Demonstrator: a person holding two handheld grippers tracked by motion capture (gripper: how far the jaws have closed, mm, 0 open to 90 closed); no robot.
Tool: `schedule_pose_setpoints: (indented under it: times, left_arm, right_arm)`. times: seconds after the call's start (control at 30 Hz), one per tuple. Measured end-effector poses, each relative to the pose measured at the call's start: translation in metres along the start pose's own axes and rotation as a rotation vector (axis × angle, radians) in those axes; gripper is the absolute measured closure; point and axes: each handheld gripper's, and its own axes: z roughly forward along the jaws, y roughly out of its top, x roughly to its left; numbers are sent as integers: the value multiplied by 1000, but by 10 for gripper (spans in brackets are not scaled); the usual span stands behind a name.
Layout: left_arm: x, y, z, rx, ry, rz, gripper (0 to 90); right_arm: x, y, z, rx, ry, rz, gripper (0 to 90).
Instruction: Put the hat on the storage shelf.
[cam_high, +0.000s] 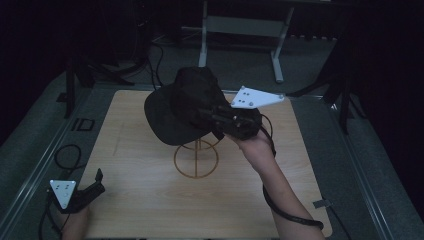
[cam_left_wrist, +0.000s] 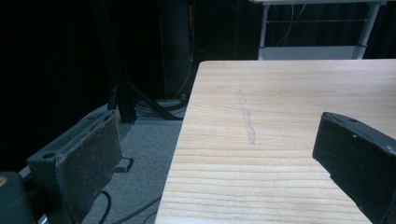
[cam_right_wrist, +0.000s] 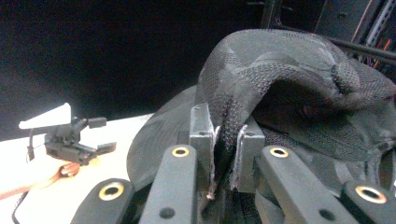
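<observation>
Right gripper (cam_high: 216, 116) over wooden table (cam_high: 150, 200); dark room

No readable text, label, brand or number anywhere — nothing legible; none.

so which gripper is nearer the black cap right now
Right. The right gripper is clamped on the black cap, holding it above the wooden stand. The left gripper sits open, apart from the cap, near the table's near-left corner.
</observation>
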Motion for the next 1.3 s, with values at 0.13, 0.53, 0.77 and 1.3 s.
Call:
schedule_pose_setpoints:
  times: [0.13,0.53,0.77,1.3]
  left_arm:
    - [0,0,0,-1,-1,1,18]
    - [0,0,0,0,-2,4,18]
    - [0,0,0,-1,-4,6,18]
    - [0,0,0,-1,-5,8,18]
  right_arm:
    - [-8,-9,4,23,-6,33,807]
    - [-18,-25,8,25,2,89,753]
    - [-20,-35,16,42,8,100,694]
    - [-24,-47,21,54,-34,131,468]
